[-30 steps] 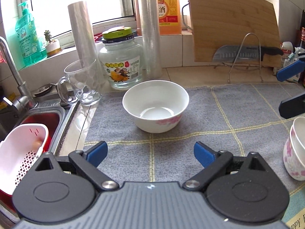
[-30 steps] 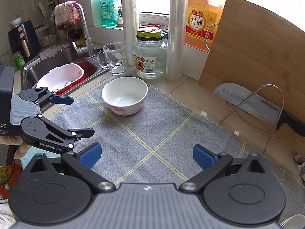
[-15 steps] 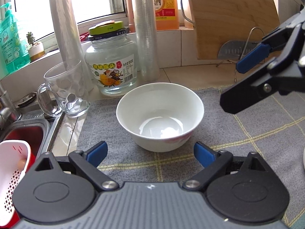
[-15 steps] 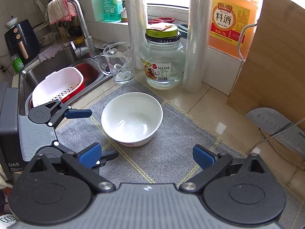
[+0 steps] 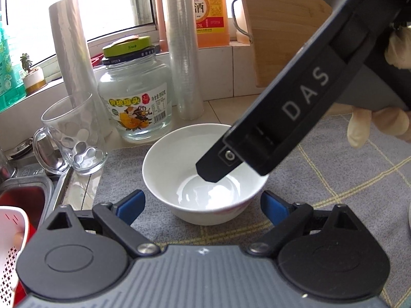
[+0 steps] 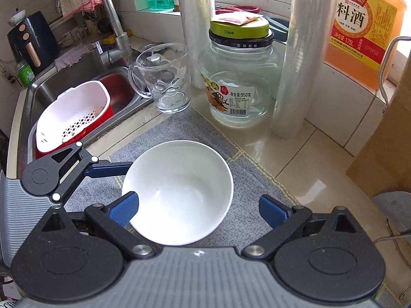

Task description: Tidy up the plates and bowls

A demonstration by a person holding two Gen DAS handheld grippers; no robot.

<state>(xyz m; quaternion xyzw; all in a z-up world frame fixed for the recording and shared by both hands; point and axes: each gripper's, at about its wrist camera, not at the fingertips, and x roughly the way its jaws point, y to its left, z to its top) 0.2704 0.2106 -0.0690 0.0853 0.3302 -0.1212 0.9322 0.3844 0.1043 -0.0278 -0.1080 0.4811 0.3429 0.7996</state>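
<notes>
A white bowl (image 5: 179, 169) with a pink pattern stands upright and empty on the grey mat (image 5: 346, 174). My left gripper (image 5: 203, 204) is open, with a blue pad on each side of the bowl's near wall. My right gripper (image 6: 199, 209) is open above the bowl (image 6: 179, 190), its jaws wide over the near rim. In the left wrist view the right gripper's black body hangs over the bowl. In the right wrist view one left finger (image 6: 108, 168) lies against the bowl's left rim.
A glass mug (image 6: 164, 77), a glass jar with a green lid (image 6: 239, 77) and two film rolls (image 6: 298, 59) stand behind the bowl. The sink with a white colander (image 6: 72, 118) lies to the left. A wooden cutting board (image 5: 277, 25) leans at the back right.
Both grippers have moved in on the bowl. The left one has come up to its near wall and the right one has swung over it from the right.
</notes>
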